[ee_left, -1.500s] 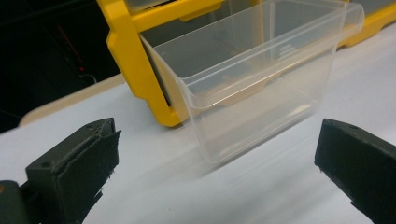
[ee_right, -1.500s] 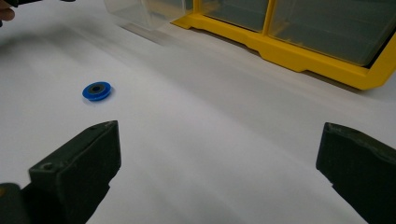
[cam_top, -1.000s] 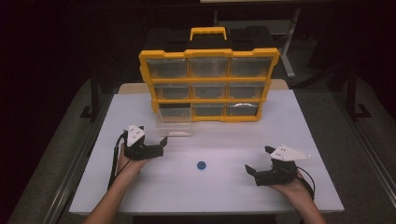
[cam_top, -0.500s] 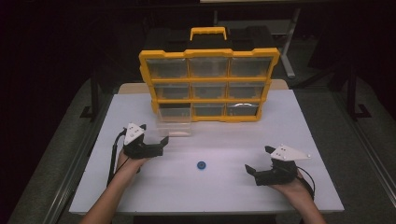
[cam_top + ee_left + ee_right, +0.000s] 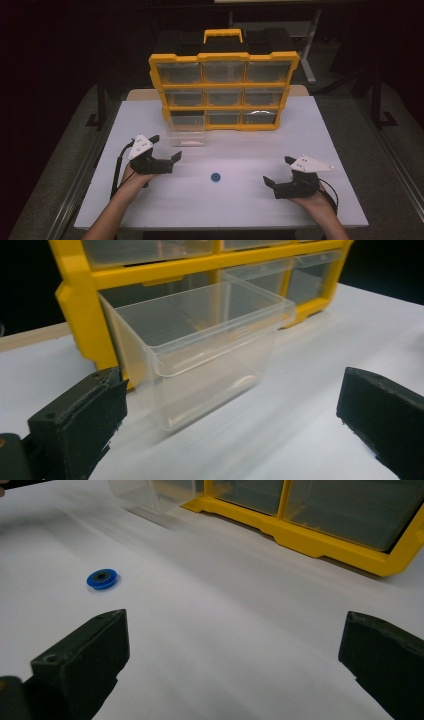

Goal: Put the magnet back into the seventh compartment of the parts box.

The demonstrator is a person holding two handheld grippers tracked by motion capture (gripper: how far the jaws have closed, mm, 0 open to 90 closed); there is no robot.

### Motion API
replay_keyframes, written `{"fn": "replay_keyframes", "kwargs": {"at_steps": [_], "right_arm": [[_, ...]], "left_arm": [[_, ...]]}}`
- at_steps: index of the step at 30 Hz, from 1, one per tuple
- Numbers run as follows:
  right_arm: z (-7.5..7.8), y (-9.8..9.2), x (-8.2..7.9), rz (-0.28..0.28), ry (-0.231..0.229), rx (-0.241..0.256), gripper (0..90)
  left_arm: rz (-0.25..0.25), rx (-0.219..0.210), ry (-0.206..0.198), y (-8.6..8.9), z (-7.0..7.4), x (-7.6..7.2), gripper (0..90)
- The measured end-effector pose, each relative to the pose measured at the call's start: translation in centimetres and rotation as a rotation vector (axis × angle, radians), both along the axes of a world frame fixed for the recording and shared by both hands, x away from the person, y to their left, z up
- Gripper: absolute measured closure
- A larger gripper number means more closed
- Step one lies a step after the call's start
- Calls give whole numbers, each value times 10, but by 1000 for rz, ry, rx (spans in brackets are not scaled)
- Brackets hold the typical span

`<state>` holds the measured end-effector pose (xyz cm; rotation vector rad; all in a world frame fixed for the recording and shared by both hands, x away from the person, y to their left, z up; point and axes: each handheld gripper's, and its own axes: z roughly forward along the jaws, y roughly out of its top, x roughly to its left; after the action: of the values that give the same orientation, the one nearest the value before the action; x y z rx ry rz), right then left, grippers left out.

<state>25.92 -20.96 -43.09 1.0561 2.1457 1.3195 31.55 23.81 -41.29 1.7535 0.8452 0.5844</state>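
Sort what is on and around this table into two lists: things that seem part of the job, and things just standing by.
Likely part of the job:
- yellow organizer
- clear drawer, pulled out
- blue disc
- left hand-held gripper, open
- right hand-held gripper, open

Standing by:
- white table
- stand legs behind it

drawer [image 5: 200, 345]: clear glossy plastic | organiser frame [image 5: 75, 300]: yellow plastic | table [image 5: 225, 630]: white matt

no legible text, labels, brands, numbers, signs
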Motion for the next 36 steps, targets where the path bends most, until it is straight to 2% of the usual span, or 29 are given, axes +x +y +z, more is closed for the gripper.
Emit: {"fn": "replay_keyframes", "kwargs": {"at_steps": [3,7,11,18,24,27,28,33,34,36], "right_arm": [[0,0,1,3,-7,-6,0],[0,0,0,3,-8,-4,0],[0,0,0,1,-1,0,0],[0,0,0,1,-8,-1,0],[0,0,0,2,0,2,0],[0,1,0,1,1,3,0],[0,1,0,3,-3,2,0],[0,1,0,2,-2,4,0],[0,1,0,2,3,7,0],[0,1,1,4,-1,11,0]], "left_arm": [[-12,-15,-6,2,-1,-5,0],[-30,5,-9,5,0,-9,0],[-41,3,-16,6,0,-15,0],[-45,8,-23,13,-2,-25,0],[-39,-13,-19,18,-4,-35,0],[-44,-5,-18,19,-5,-40,0],[-41,-19,-16,19,-6,-41,0],[-36,-20,-21,23,-9,-49,0],[-40,-8,-23,24,-9,-49,0],[-39,-18,-23,25,-11,-52,0]]}}
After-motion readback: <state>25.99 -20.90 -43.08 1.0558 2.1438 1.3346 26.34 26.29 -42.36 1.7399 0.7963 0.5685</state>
